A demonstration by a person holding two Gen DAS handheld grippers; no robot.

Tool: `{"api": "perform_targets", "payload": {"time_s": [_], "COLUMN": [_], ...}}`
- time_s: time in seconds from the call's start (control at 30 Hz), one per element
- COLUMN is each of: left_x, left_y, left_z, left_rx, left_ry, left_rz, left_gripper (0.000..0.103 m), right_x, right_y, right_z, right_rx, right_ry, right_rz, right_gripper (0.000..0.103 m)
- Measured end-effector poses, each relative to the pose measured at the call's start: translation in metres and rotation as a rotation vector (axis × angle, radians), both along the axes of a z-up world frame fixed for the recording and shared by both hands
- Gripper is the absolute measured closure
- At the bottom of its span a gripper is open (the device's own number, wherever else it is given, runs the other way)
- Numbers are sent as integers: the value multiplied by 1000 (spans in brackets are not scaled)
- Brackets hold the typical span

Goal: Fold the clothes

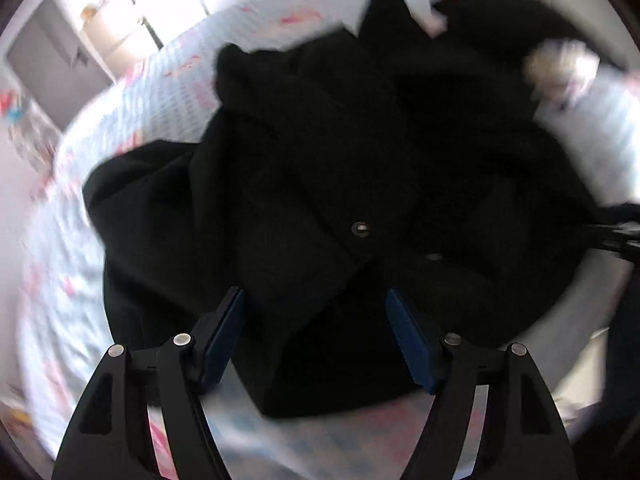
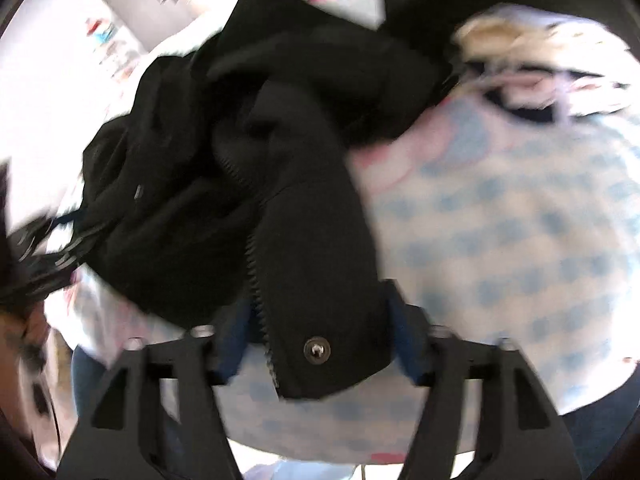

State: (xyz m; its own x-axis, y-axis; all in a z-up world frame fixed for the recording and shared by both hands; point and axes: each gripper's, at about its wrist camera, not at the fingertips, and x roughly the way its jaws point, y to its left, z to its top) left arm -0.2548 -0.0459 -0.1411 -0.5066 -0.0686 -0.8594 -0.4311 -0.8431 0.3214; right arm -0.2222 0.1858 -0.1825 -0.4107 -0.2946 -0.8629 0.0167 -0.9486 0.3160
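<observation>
A bed dressed in a pale sheet printed with blue checks and pink marks fills a bright room, a grey door beyond it. A black jacket lies bunched in a heap on the sheet, thick and soft, with a coarse zipper and metal snaps along its front edge.

On the left, the left gripper hangs over the near hem of the jacket, its blue-padded fingers apart with a fold of cloth lying between them; whether the pads touch the fabric cannot be told.

On the right, the right gripper straddles a front flap of the jacket carrying a snap; the fingers stand wide on either side of the flap, and no firm clamp shows.

The garment looks bulky and limp, likely heavier than a shirt, so it should sag and slide rather than hold a crease. The stitched zipper edge and hem corners appear the surest places to grip.
</observation>
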Motion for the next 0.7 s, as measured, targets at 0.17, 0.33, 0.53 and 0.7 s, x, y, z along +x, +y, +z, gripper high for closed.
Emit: {"api": "perform_targets", "payload": {"time_s": [0.17,0.33,0.53,0.7], "left_x": [-27,5,46,39], "left_y": [-33,-143,-188,-164], "left_z": [14,77,41,8], "left_rx": [92,488,630,686], "left_ry": [70,221,119,25], "left_rz": [183,536,664,563], "left_gripper": [89,100,99,75], "right_x": [-2,1,33,59], "right_y": [-8,17,44,29], "right_z": [-10,25,15,5], "right_rx": [104,181,31,-77], "right_ry": [-3,85,-32,-37], "right_rz": [-9,-172,-166,-60], "right_gripper": [46,60,52,34]}}
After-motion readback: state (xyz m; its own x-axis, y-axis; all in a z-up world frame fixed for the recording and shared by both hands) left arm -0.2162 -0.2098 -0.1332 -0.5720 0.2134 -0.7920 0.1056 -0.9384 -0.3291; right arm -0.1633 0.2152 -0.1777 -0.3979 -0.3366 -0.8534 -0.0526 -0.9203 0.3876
